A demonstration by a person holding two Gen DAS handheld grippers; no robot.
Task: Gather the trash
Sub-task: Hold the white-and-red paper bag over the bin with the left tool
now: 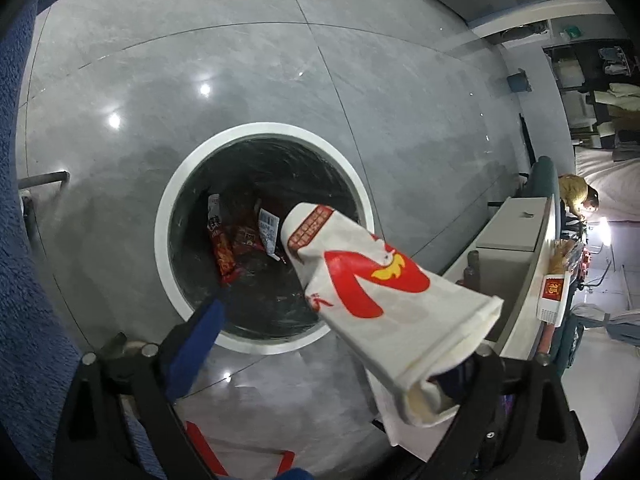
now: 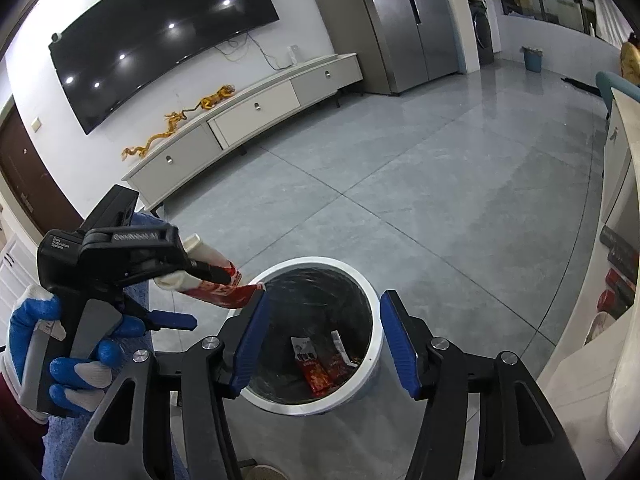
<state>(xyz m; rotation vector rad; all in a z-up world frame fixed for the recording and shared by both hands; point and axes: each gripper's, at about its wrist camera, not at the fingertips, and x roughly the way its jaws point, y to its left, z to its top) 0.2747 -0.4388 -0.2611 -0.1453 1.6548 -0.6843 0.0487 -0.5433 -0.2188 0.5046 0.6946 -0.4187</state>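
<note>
While the left gripper (image 1: 340,344) stands wide, the paper bag (image 1: 372,280) rests against one finger above the bin (image 1: 176,200); the right gripper (image 2: 320,344) stands half-open and empty.

Little could be read for certain. The white paper bag (image 1: 384,296) carried a big red shape with a yellow flame-like mark, red Chinese characters along one edge and a red block of print near its far end, all too small or cut off to make out. The red snack wrappers (image 1: 224,256) in the bin (image 1: 168,216) bore Chinese lettering and a white barcode label, illegible. A red box (image 1: 554,294) on the tabletop (image 1: 516,240) showed one gold character. The left tool (image 2: 172,292) had raised lettering, unreadable.
</note>
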